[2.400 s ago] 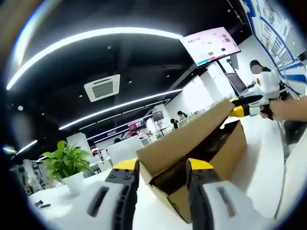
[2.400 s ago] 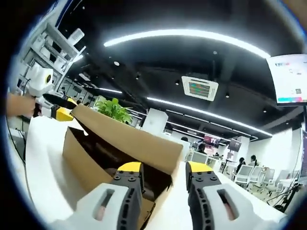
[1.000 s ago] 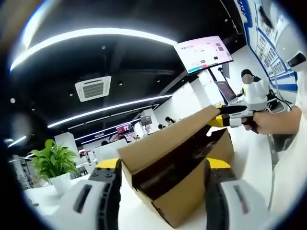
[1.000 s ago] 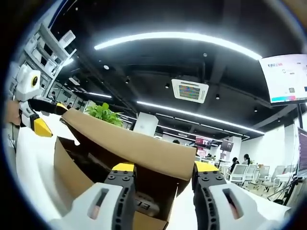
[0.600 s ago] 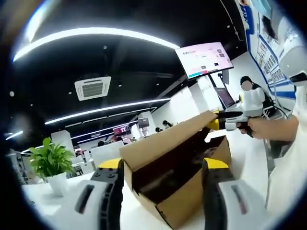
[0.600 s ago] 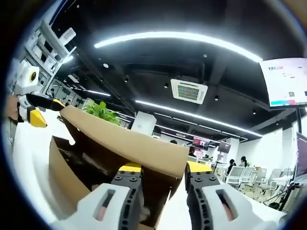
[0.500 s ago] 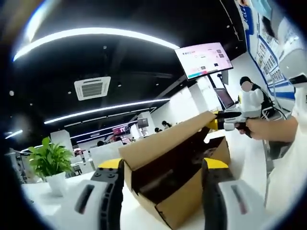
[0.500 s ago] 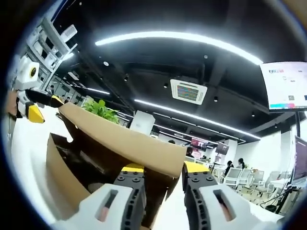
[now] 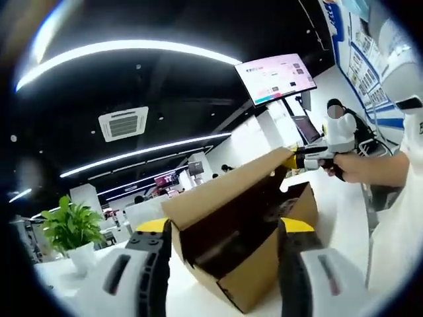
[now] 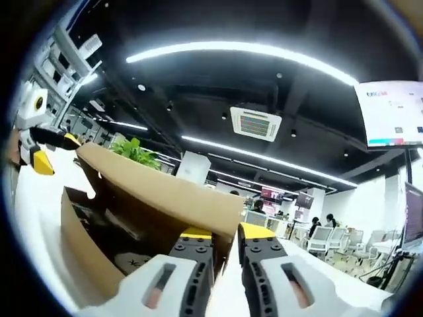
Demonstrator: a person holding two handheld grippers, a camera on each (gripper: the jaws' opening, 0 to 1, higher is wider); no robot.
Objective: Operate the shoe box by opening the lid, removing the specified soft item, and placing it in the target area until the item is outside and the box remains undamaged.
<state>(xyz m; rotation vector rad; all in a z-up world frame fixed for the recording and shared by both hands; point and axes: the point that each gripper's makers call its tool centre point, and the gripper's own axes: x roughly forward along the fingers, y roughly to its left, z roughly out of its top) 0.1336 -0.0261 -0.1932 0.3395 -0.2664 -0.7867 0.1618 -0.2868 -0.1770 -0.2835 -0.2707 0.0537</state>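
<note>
Shoe box (image 9: pixel 254 264) sits on the white table (image 9: pixel 344 218), lid (image 10: pixel 165 191) half raised. Thin, bendable cardboard creases easily, so you hold the lid's edge. Your right gripper (image 10: pixel 225 239) pinches that edge; your left gripper (image 9: pixel 225 228) is spread, straddling the box.

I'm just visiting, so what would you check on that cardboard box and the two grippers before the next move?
1. Lid raised: ok, it stands tilted up over the shoe box.
2. Right gripper holding the lid edge: ok, its jaws are nearly shut on the lid's corner.
3. Left gripper free: ok, its jaws are wide apart around the box end.
4. Box undamaged: ok, no tears seen.
5. Soft item inside: cannot tell, the interior is dark.
6. Table beside the box free for placing: ok.
</note>
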